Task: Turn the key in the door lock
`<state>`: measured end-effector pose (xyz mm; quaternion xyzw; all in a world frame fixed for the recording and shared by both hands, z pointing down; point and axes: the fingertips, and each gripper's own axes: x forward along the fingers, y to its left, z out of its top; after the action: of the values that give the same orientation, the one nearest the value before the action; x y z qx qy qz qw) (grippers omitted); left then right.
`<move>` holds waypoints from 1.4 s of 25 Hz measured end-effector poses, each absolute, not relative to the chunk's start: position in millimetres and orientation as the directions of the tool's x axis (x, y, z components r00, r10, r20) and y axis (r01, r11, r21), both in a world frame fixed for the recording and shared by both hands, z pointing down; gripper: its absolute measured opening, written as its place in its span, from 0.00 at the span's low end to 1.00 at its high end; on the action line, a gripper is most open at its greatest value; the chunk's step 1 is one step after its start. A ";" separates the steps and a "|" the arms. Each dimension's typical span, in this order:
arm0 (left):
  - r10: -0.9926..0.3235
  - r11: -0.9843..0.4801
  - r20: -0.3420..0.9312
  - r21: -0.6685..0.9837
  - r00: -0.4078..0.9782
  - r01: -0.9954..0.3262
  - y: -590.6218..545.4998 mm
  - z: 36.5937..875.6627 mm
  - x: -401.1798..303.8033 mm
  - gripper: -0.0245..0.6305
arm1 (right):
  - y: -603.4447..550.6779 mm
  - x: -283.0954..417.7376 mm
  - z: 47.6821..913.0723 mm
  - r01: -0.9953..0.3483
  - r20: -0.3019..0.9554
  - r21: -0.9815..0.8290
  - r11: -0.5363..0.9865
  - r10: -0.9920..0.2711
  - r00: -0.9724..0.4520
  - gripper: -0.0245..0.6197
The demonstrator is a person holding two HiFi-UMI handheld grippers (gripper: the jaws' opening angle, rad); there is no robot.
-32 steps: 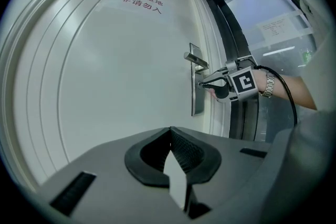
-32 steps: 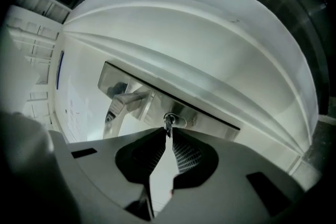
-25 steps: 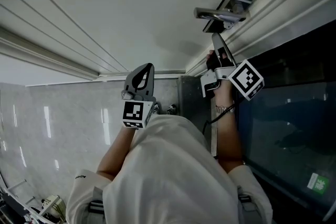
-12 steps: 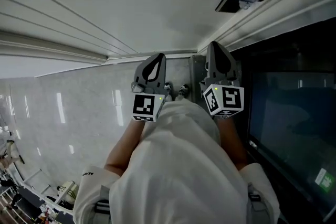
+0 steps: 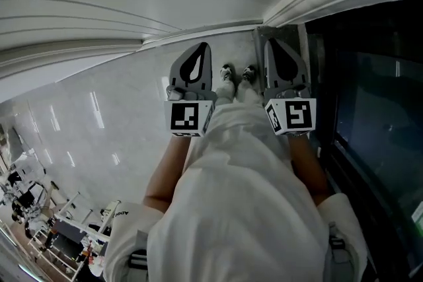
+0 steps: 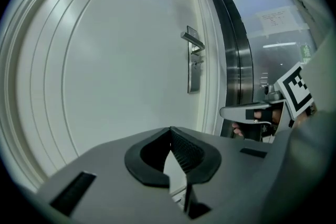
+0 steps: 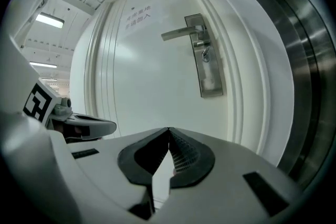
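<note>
Right gripper point(image 5: 277, 49) has dropped away from the door lock point(image 7: 205, 55), which now sits well apart at one o'clock in its view. Its jaws are together, empty, as are those of the left gripper point(image 5: 200, 49). The turn looks finished.

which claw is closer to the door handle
Right. The right claw points at the door handle from below, clear of it; the left claw sits farther off sideways.
</note>
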<state>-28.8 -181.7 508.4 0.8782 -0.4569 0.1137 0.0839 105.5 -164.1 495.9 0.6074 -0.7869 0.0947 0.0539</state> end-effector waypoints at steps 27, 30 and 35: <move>-0.696 -0.679 0.306 0.013 0.649 -0.734 -144.2 537.3 7.2 0.05 | -97.1 56.9 531.5 -0.847 0.193 -0.118 0.518 -0.825 -0.531 0.05; -0.697 -0.682 0.295 0.013 0.654 -0.731 -136.4 540.8 13.1 0.05 | -89.5 66.1 533.5 -0.871 0.185 -0.116 0.478 -0.851 -0.491 0.05; -0.697 -0.687 0.274 0.008 0.663 -0.726 -136.7 531.5 15.8 0.05 | -92.3 86.8 529.8 -0.905 0.198 -0.103 0.413 -0.883 -0.426 0.05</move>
<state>15.8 -136.7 531.5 0.9099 -0.3911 0.1255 0.0583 86.8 -92.3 529.8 0.5327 -0.8388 0.0974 0.0564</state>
